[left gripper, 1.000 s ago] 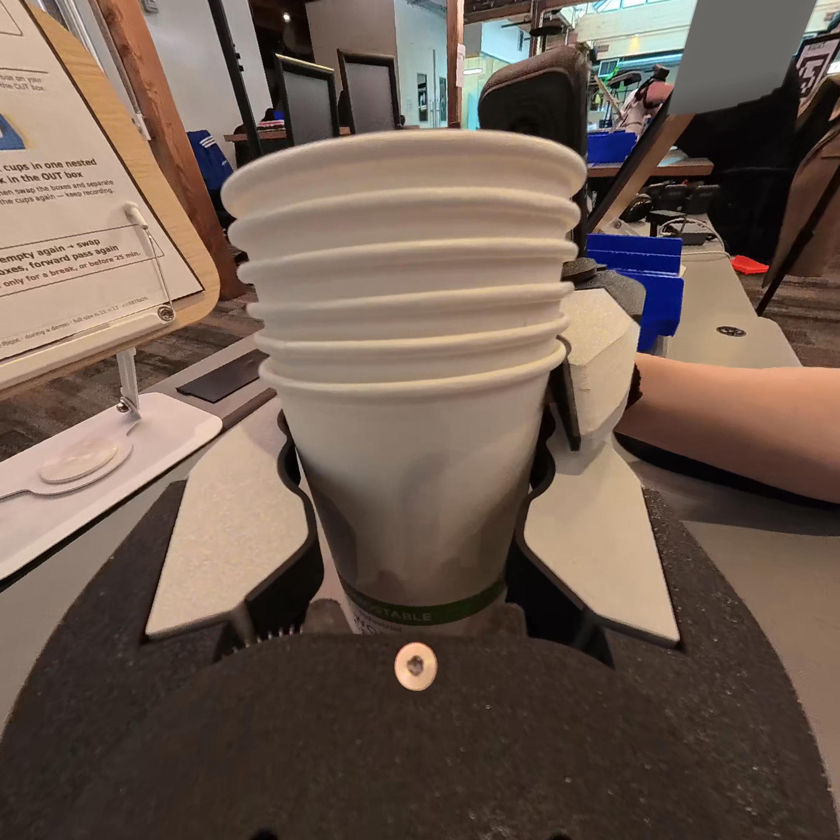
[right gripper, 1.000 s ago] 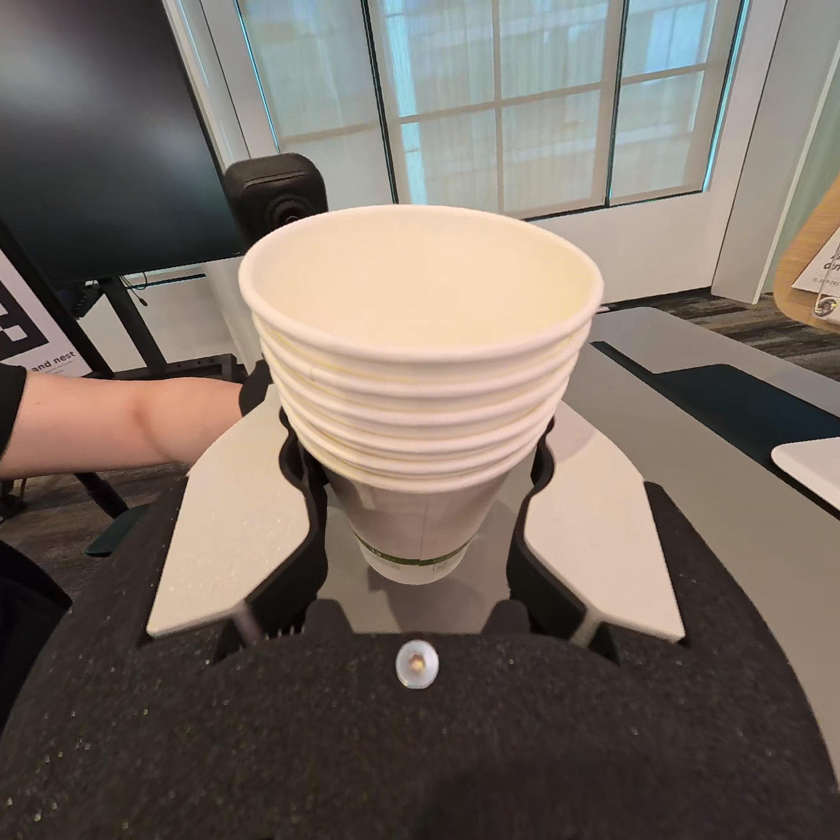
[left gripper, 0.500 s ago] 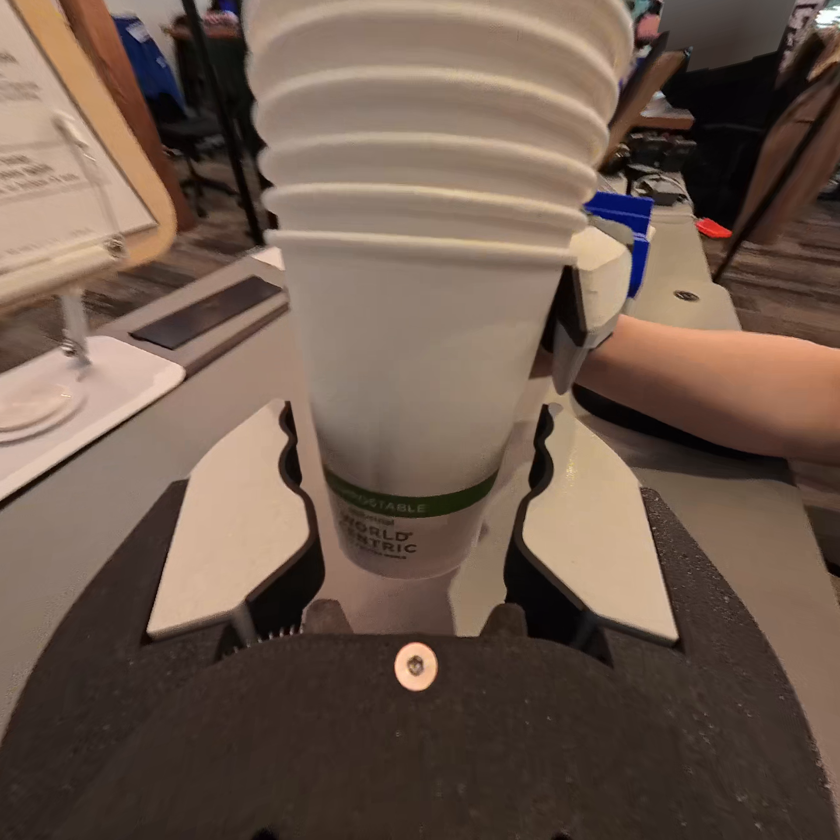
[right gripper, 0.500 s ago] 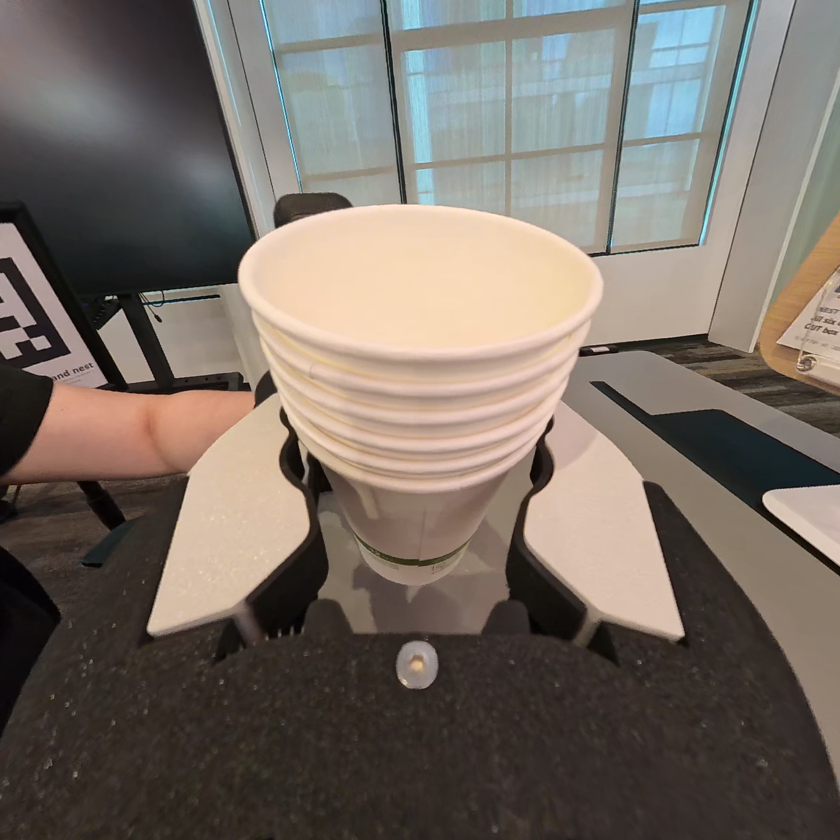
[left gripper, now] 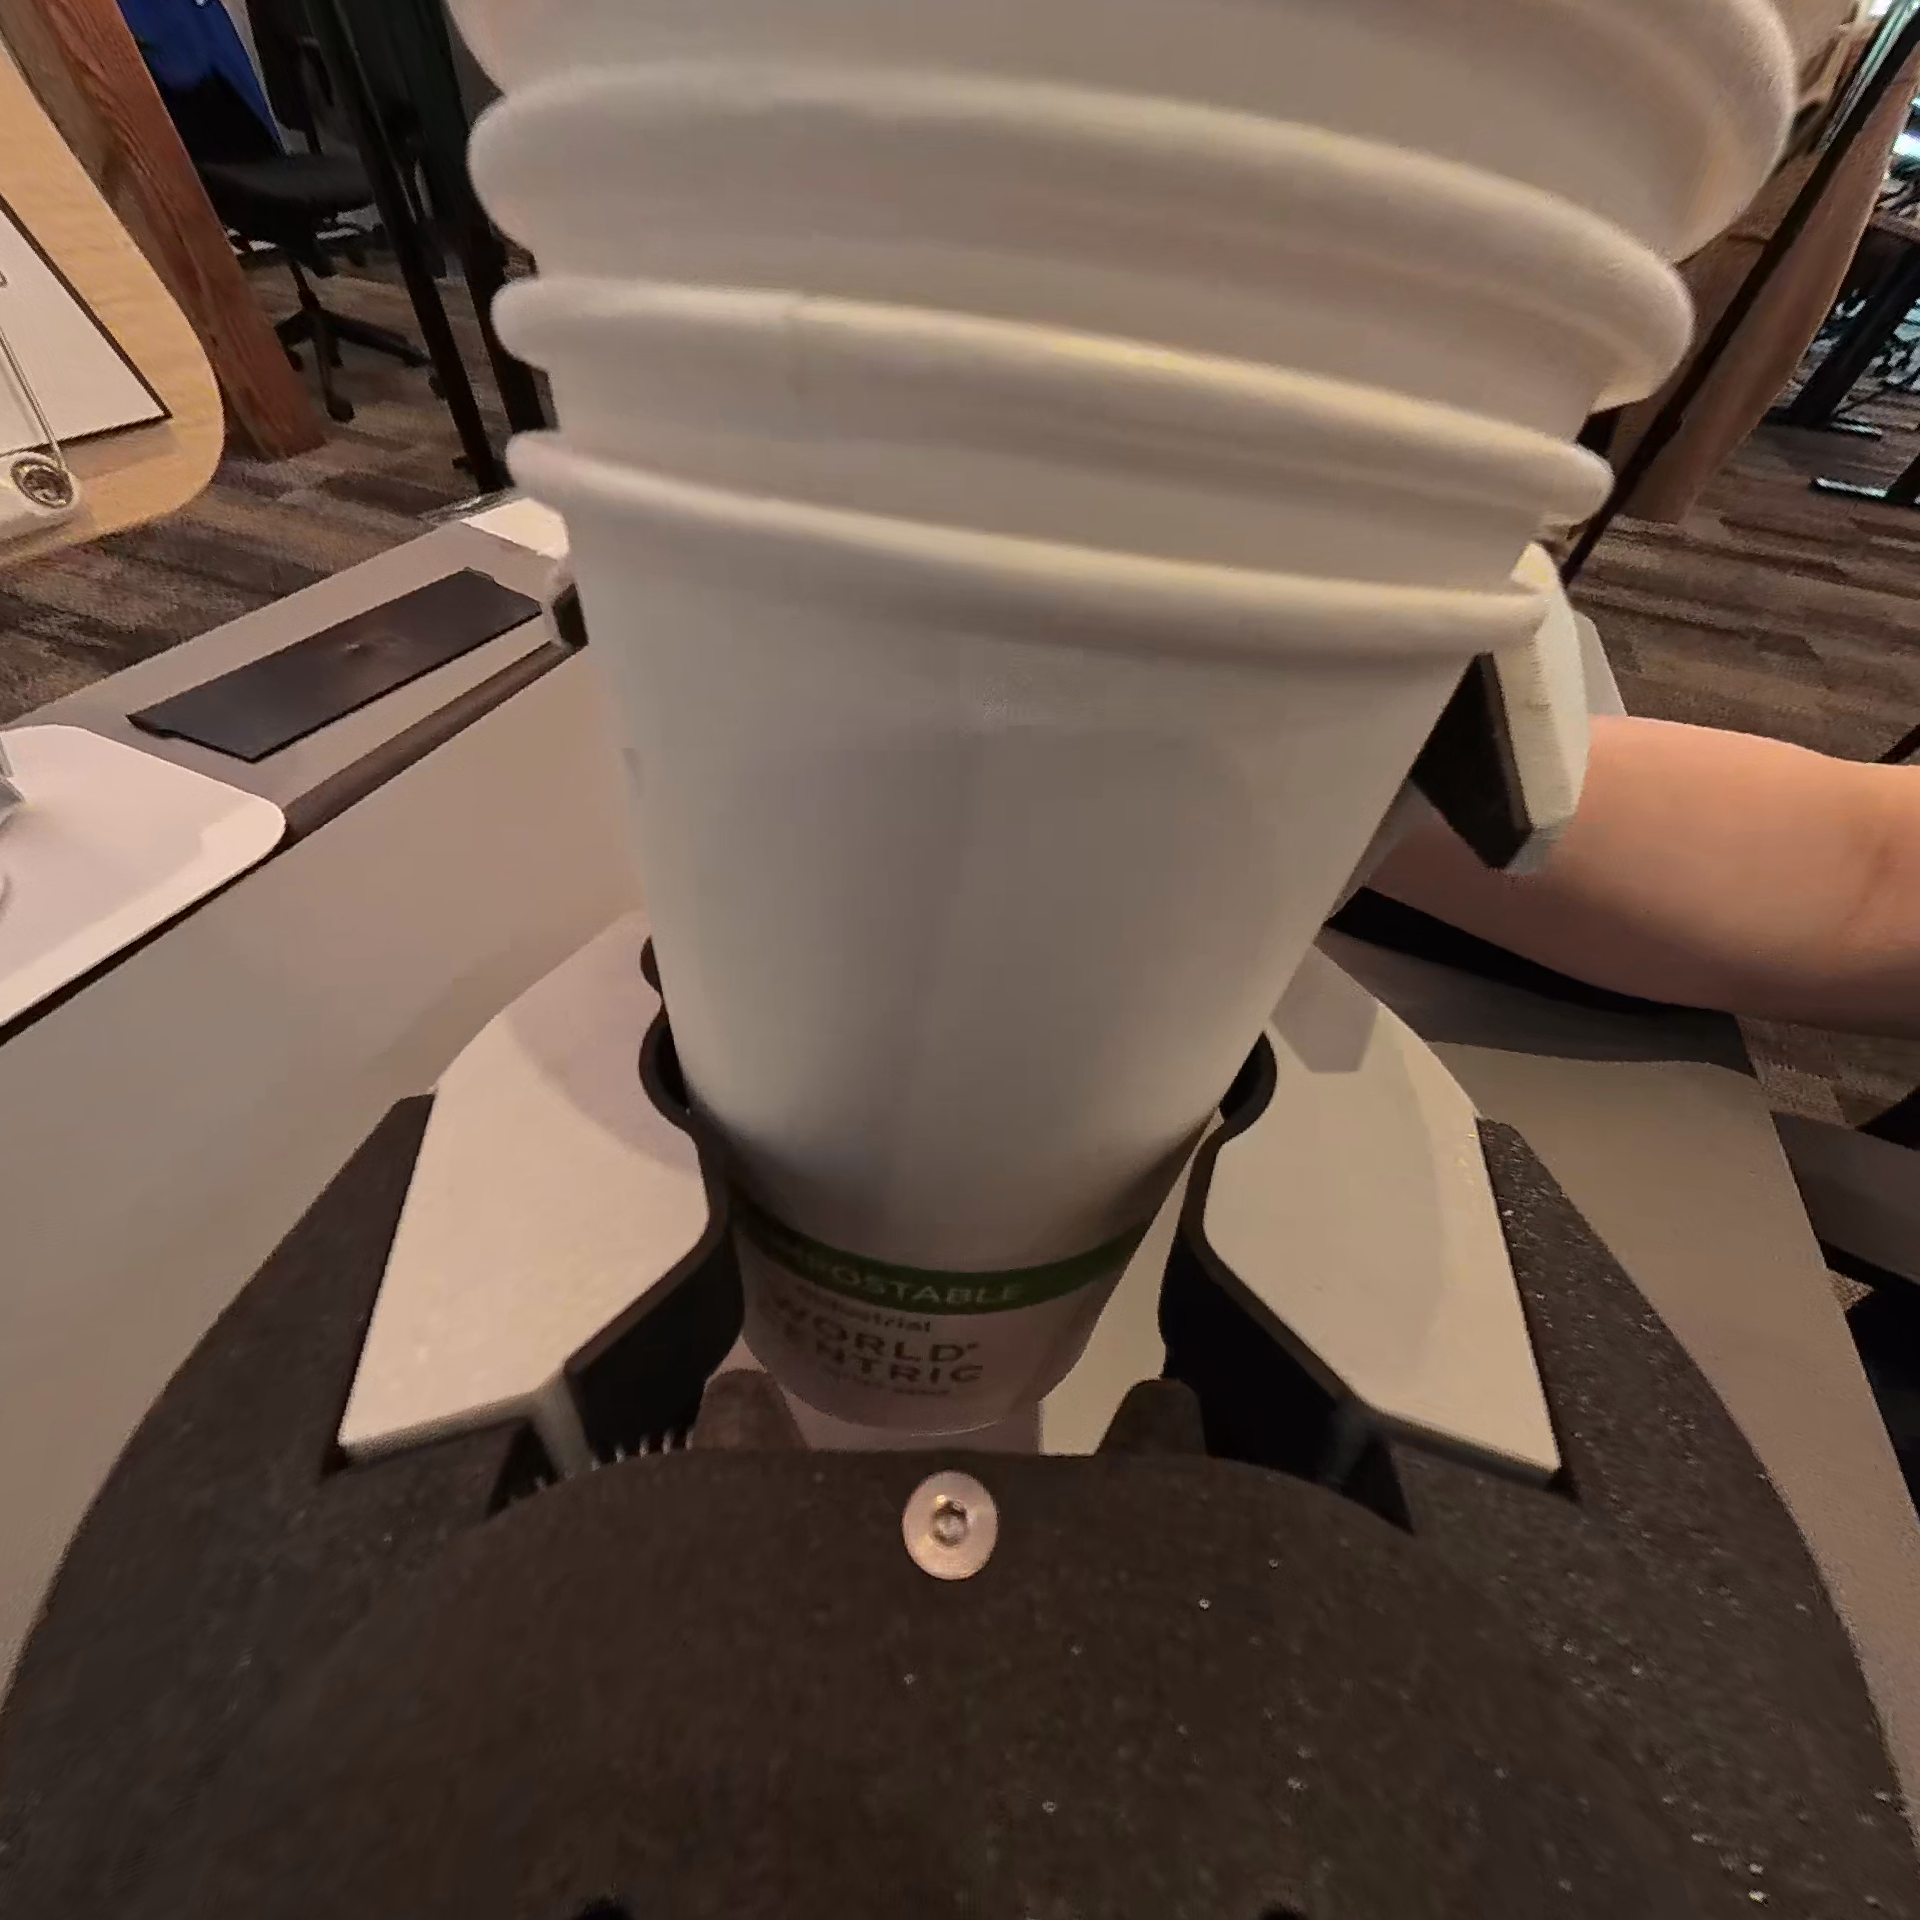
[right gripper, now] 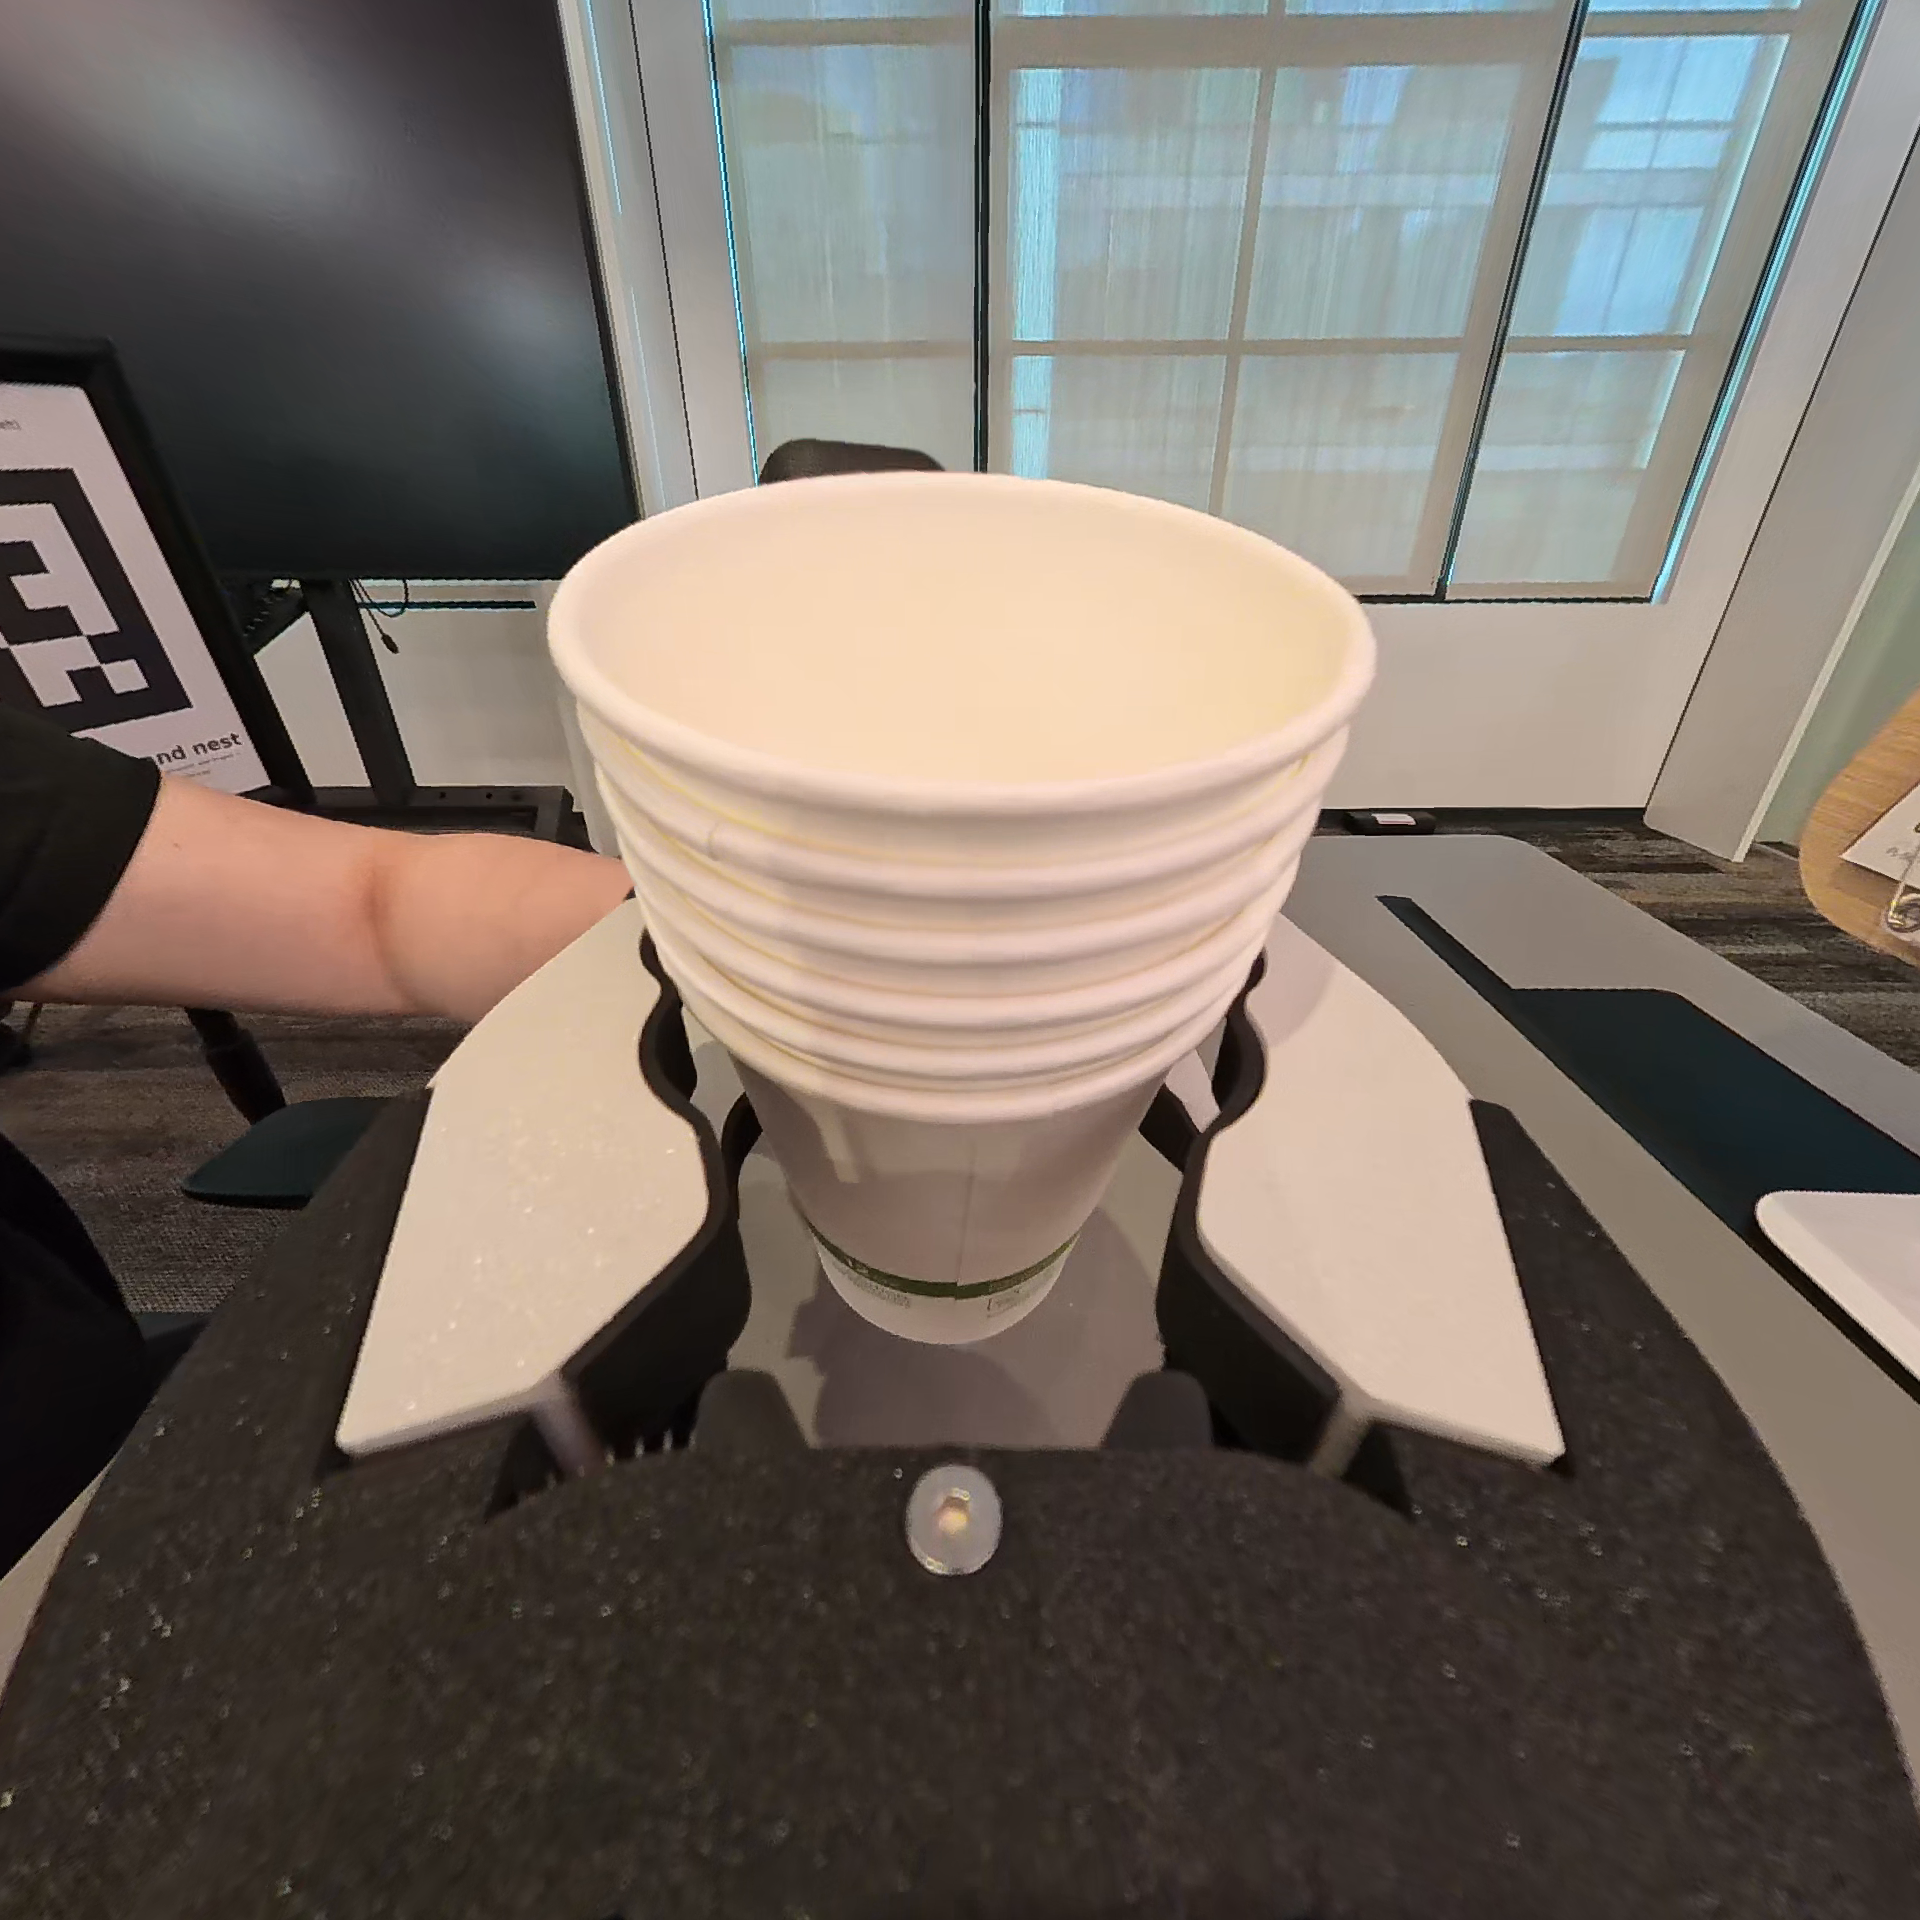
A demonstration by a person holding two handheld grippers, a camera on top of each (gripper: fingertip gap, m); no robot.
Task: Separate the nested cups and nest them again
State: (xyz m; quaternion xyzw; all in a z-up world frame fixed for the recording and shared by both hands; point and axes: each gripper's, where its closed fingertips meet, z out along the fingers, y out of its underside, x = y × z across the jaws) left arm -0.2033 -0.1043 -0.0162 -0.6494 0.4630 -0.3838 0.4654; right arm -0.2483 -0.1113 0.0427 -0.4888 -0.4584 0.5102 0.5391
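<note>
**Desk:** What fills the frames, biggest first?

**Photographer:** One grey table (left gripper: 260, 1039) runs across the lower half of both views. In the right wrist view, one tall paned window (right gripper: 1247, 312) fills the upper right and one dark screen (right gripper: 312, 260) the upper left.

**Desk:** And the grippers?

**Photographer:** Two. The right gripper (right gripper: 956, 987) is clamped on the stack of cups (right gripper: 956, 914) at frame centre, its pads pressed in among the lower rims. In the left wrist view, two of its fingers (left gripper: 1538, 727) show on either side of the stack, just under the lowest rim. The left gripper (left gripper: 958, 1049) has the bottom cup's lower part between its jaws, and the pads look to meet the cup sides. I cannot tell whether it is truly squeezing.

**Desk:** How many cups?

**Photographer:** White paper cups, nested upright as one stack, held above the table and not touching it. I count about six rims in the right wrist view, though the lowest crowd together. The left wrist view shows four before the frame cuts the top off.

**Desk:** Smaller things?

**Photographer:** One bare forearm (left gripper: 1714, 842) at the middle right of the left wrist view, and another at the middle left of the right wrist view. One black strip (left gripper: 343, 655) and one white plate (left gripper: 114, 831) lie on the table at the left. One green band (left gripper: 935, 1273) rings the bottom cup.
</note>
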